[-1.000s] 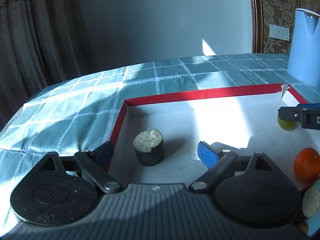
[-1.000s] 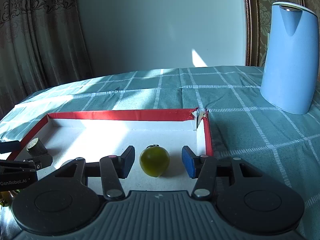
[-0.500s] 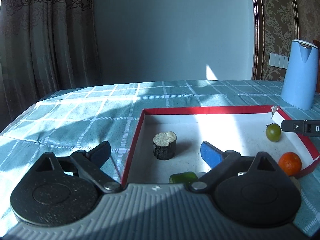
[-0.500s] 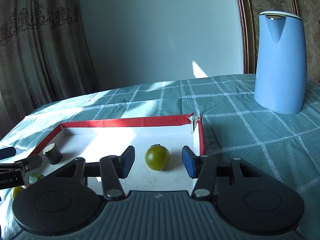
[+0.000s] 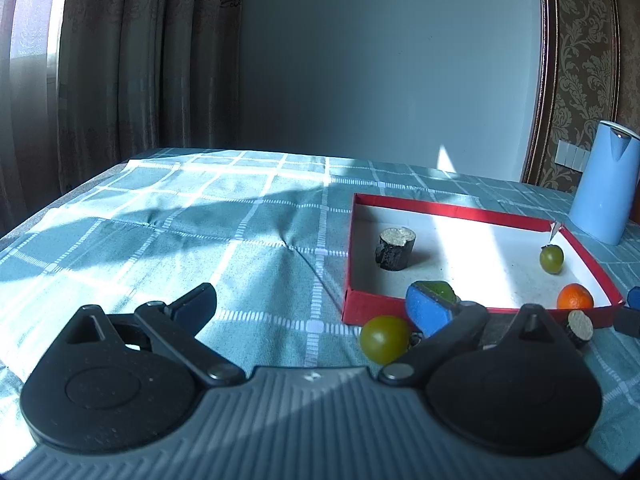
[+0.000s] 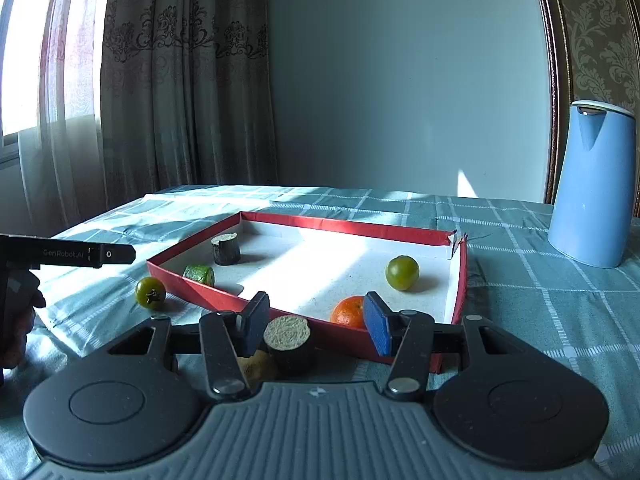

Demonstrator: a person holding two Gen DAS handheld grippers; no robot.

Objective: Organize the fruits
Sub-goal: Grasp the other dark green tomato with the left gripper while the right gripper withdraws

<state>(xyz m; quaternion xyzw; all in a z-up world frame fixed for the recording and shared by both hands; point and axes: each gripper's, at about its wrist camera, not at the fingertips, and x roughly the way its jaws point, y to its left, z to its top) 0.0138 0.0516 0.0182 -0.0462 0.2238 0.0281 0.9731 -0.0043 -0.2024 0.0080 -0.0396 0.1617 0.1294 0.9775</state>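
Note:
A red box (image 6: 352,227) with a white floor holds a green tomato (image 6: 402,273), an orange (image 6: 348,311), a cucumber piece (image 6: 199,275) and a dark stub (image 6: 226,248). My left gripper (image 5: 310,308) hangs over the cloth left of the box (image 5: 452,211), its jaws opening and gripping nothing. A second green tomato (image 5: 384,338) lies on the cloth beside its right finger. My right gripper (image 6: 316,326) stands open in front of the box. Another dark stub (image 6: 288,336) sits on the cloth between its fingers, not pressed.
A blue kettle (image 6: 592,184) stands on the checked tablecloth (image 5: 180,240) at the back right. A yellowish fruit (image 6: 256,364) lies beside the near stub. A hand (image 6: 16,320) holds the left gripper (image 6: 68,254) at the left. Curtains hang behind the table.
Both grippers have drawn back out of the box. The left one shifted left over the cloth and its jaws widened. The right one left the green tomato lying in the box.

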